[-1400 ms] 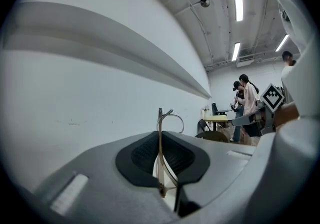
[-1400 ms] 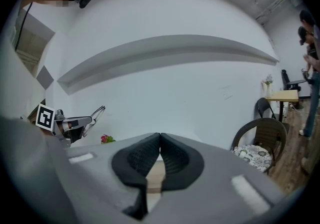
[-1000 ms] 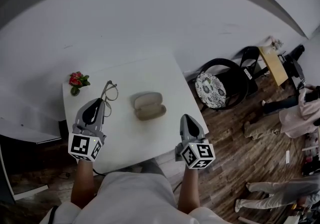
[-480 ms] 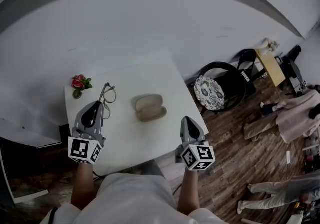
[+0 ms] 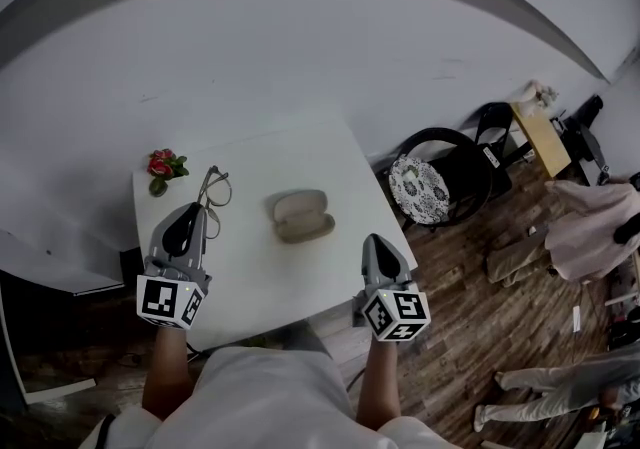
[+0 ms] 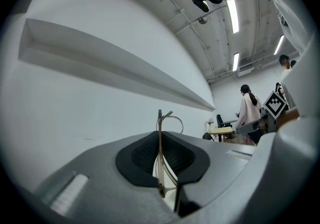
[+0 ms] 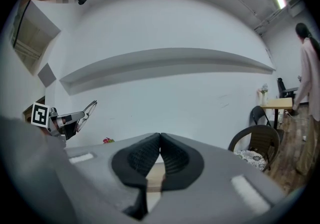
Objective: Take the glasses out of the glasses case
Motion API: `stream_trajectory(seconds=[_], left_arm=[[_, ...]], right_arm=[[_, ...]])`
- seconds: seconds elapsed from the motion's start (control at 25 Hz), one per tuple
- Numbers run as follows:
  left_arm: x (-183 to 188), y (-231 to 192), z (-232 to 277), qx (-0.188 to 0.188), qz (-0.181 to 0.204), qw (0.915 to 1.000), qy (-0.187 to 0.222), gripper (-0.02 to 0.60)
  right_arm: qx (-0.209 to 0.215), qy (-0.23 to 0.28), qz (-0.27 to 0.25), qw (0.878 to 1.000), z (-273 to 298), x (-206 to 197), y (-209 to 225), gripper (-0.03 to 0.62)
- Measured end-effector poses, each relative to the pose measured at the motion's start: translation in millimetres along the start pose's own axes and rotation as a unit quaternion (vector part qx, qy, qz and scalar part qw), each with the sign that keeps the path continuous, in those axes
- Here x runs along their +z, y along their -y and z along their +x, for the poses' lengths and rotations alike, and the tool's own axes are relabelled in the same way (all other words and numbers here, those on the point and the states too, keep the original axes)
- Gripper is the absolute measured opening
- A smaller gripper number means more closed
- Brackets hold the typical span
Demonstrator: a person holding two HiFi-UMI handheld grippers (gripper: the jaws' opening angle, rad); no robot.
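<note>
White table (image 5: 300,162) above wood floor (image 5: 470,337) bears glasses case (image 5: 298,215), left tongs (image 5: 198,209) pinching glasses (image 5: 217,188).

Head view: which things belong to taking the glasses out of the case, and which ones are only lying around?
Belong to the job:
glasses, clamped in the left gripper
glasses case, open on the white table
right gripper, shut, holding nothing

Only lying around:
red flowers near the table's far left corner
chair with a patterned cushion, beside the table
</note>
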State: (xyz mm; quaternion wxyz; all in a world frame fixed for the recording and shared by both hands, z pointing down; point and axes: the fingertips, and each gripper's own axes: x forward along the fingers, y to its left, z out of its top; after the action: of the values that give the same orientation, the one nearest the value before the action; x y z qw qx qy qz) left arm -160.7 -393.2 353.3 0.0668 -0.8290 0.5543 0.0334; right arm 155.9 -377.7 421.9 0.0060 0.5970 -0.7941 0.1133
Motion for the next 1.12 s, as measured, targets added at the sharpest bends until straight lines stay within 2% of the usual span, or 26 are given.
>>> stream_trajectory(seconds=[1.12], left_arm=[[8,-10,-11,0.000,0.008,0.9999,0.007,0.026]], right_arm=[[-0.009,0.012,-0.018,1.000,-17,12,-1,0.003]])
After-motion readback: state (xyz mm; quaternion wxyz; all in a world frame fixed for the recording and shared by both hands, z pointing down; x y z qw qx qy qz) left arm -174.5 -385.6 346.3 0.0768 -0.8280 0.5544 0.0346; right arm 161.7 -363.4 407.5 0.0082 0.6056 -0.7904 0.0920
